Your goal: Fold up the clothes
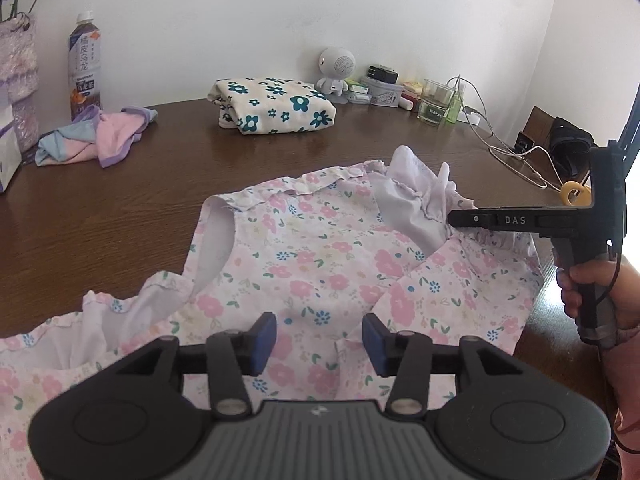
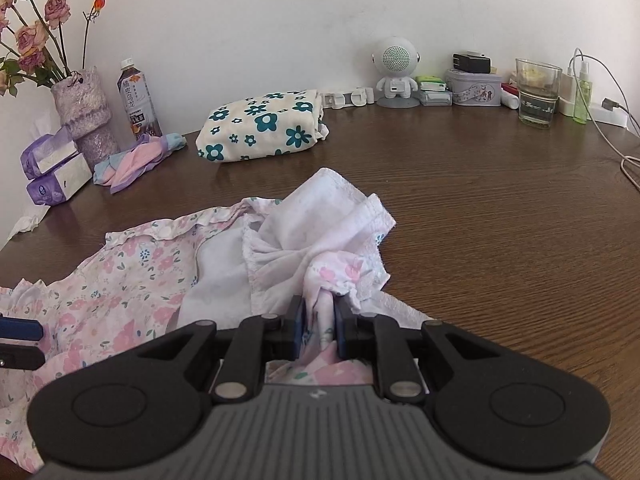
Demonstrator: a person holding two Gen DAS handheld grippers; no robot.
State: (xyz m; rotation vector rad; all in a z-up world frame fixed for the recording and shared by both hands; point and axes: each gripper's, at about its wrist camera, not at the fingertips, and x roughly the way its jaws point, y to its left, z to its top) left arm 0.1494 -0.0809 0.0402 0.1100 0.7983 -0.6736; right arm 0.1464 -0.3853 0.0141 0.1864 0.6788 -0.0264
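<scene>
We see pink floral garment (image 1: 320,256) spread on near part of wooden table (image 1: 208,160). Right gripper (image 2: 320,320) pinched on bunched sleeve (image 2: 320,240), likely to fold it inward. Left gripper (image 1: 319,338) gaping above cloth, holding nothing. 1 folded flowered garment (image 1: 272,106) far, parked clear.

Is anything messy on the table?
Yes. The pastel cloth near the bottle lies crumpled, unlike the neatly folded teal-flower cloth. The pink floral garment is rumpled, one sleeve bunched in the right tool.
</scene>
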